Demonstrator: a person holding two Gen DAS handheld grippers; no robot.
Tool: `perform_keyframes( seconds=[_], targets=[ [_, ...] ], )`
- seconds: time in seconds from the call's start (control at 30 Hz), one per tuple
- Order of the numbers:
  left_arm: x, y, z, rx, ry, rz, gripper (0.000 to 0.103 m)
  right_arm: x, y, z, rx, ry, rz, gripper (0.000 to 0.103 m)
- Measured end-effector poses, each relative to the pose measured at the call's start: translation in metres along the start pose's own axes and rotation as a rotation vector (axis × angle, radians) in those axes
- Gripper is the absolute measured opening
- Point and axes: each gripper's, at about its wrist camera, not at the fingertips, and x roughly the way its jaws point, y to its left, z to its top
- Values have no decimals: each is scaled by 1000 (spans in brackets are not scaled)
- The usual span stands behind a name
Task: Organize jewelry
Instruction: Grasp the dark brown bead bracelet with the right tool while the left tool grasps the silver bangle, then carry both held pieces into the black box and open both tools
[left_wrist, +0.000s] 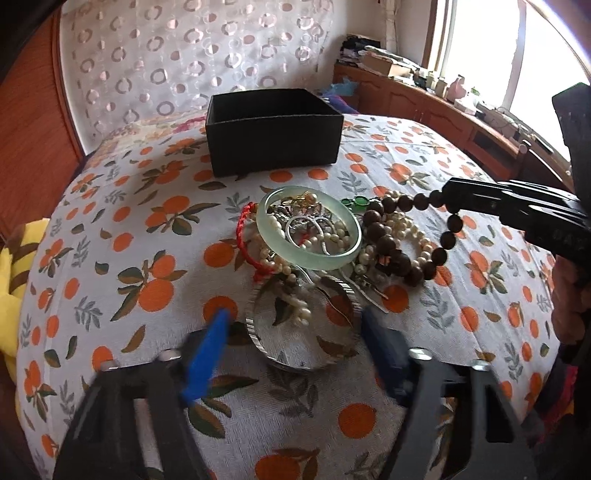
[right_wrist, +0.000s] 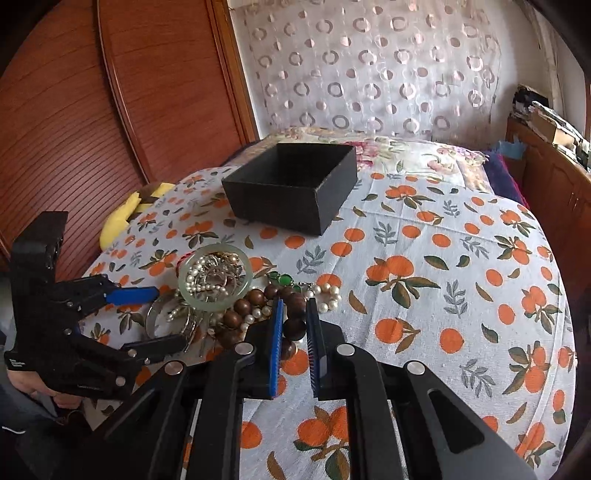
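A pile of jewelry lies on the orange-print cloth: a pale green jade bangle (left_wrist: 308, 227) (right_wrist: 215, 276), white pearl strands (left_wrist: 406, 230), a wide silver bangle (left_wrist: 303, 325) (right_wrist: 170, 317), green gems (left_wrist: 356, 202) (right_wrist: 280, 277), a red cord (left_wrist: 245, 236). An open black box (left_wrist: 273, 129) (right_wrist: 295, 184) stands behind the pile. My left gripper (left_wrist: 295, 332) (right_wrist: 155, 317) is open around the silver bangle. My right gripper (right_wrist: 295, 310) (left_wrist: 448, 201) is shut on the brown wooden bead bracelet (left_wrist: 406, 240) (right_wrist: 293, 326), whose beads sit between the blue pads.
The cloth (right_wrist: 424, 295) covers a rounded surface. A yellow soft toy (left_wrist: 11, 288) (right_wrist: 129, 210) lies at its left edge. A wooden wardrobe (right_wrist: 110, 110) stands on the left, a patterned curtain (right_wrist: 369, 66) behind, and a cluttered wooden cabinet (left_wrist: 424, 96) by the window.
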Motion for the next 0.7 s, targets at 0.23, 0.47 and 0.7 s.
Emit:
perform_keyframes(
  seconds=[0.23, 0.47, 0.7],
  targets=[
    [-14, 12, -10, -20, -13, 24, 58, 1, 3, -2, -4, -1, -6, 14],
    [-27, 24, -9, -45, -45, 61, 58, -2, 8, 0, -12, -22, -3, 14],
    [-38, 32, 2, -77, -97, 61, 58, -11, 19, 16, -49, -61, 13, 14]
  ],
)
